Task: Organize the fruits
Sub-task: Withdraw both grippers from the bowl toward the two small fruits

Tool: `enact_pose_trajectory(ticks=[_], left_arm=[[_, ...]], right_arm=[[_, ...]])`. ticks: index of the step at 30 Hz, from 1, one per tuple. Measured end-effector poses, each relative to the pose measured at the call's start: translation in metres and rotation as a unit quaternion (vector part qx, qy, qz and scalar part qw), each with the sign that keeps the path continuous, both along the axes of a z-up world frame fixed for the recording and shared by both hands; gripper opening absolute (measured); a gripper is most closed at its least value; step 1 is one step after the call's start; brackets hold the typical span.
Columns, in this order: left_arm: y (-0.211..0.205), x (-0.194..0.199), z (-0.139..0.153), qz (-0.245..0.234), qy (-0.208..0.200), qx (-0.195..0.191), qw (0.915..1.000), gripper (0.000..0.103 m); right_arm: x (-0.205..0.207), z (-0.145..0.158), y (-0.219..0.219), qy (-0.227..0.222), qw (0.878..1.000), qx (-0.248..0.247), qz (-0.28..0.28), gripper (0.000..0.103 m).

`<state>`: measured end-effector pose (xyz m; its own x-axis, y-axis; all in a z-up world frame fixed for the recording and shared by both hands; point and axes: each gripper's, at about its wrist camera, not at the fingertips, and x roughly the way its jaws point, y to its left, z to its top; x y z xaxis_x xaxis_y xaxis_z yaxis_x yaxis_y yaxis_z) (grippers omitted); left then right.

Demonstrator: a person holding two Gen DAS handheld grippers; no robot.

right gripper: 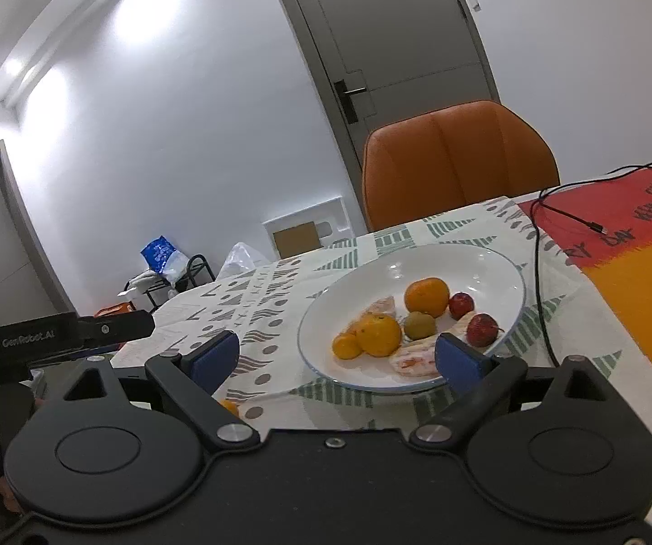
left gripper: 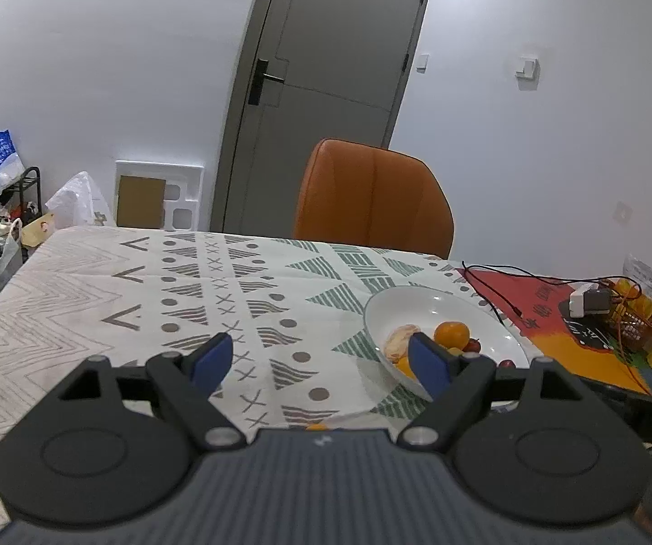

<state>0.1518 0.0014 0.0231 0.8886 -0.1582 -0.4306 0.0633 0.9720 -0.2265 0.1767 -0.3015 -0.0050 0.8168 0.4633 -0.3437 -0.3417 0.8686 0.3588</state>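
The white plate [right gripper: 417, 268] sits on the desk [right gripper: 280, 281] over a patterned cloth, toward the right side and in front of an orange chair [right gripper: 460, 159] at the far edge. On the plate lie a large orange [right gripper: 427, 296] toward the far side, a second orange [right gripper: 378, 334] with a smaller one [right gripper: 347, 346] touching it on the left, a greenish-brown fruit [right gripper: 419, 324] between the oranges, two small red fruits [right gripper: 461, 305] on the right, and pale peeled pieces [right gripper: 410, 361] along the near rim. One more small orange fruit [right gripper: 228, 407] lies on the cloth, off the plate, just beside the right hand-held gripper's left finger.

The right hand-held gripper [right gripper: 337, 359] stands wide open at the near edge of the plate, holding nothing; its blue pads [right gripper: 214, 359] press on no fruit. The left hand-held gripper [left gripper: 321, 363] is also spread wide and empty, over bare cloth left of the plate [left gripper: 421, 306]. A black cable [right gripper: 541, 281] runs down the desk to the right of the plate.
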Motion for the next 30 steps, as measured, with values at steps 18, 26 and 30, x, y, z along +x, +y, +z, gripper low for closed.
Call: enact_pose_trajectory(ticks=[18,26,30], left_arm=[[0.030,-0.031,-0.007,0.024,0.001,-0.016,0.9996,0.103],[0.044,-0.038,-0.013,0.037,0.008,-0.029,0.9989,0.103],[0.046,-0.036,-0.016,0.039,0.014,-0.031,0.9986,0.103]], right_arm=[[-0.018,0.001,0.032,0.006,0.999,-0.019,0.046,0.103],[-0.019,-0.005,0.037,0.021,0.998,-0.022,0.059,0.103],[-0.018,-0.007,0.039,0.020,0.998,-0.030,0.056,0.103]])
